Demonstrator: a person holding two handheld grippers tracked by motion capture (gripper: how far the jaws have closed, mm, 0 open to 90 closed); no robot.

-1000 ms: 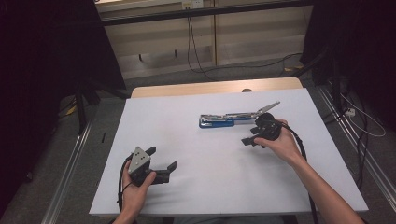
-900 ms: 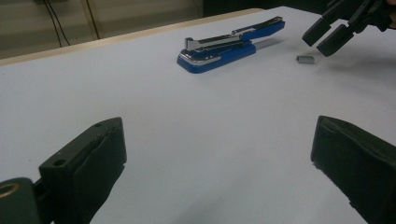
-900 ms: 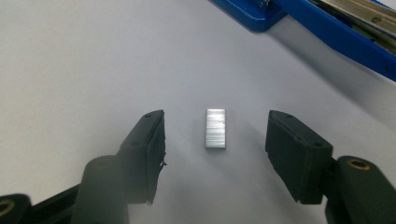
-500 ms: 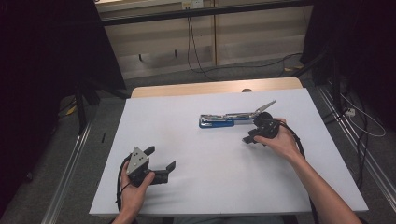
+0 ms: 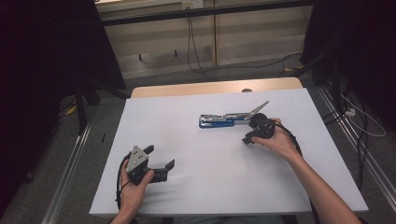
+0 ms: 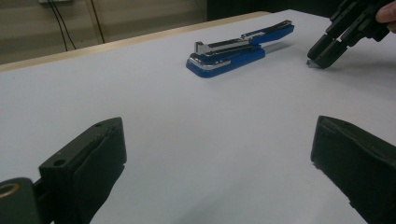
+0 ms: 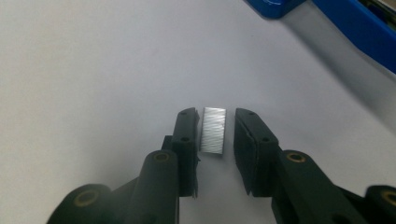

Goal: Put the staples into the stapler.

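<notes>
Closing right gripper (image 7: 215,135) now brackets staple strip (image 7: 213,130), pads just apart

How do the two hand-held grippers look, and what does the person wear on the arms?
Both grippers are black, each with two block-shaped jaws. The left gripper carries a grey three-cornered plate on top, and a black cable loops from it by the wrist. The right gripper trails a black cable as well. In the right gripper view its jaw arms show round pivot holes. No sleeves are visible on the forearms.
</notes>
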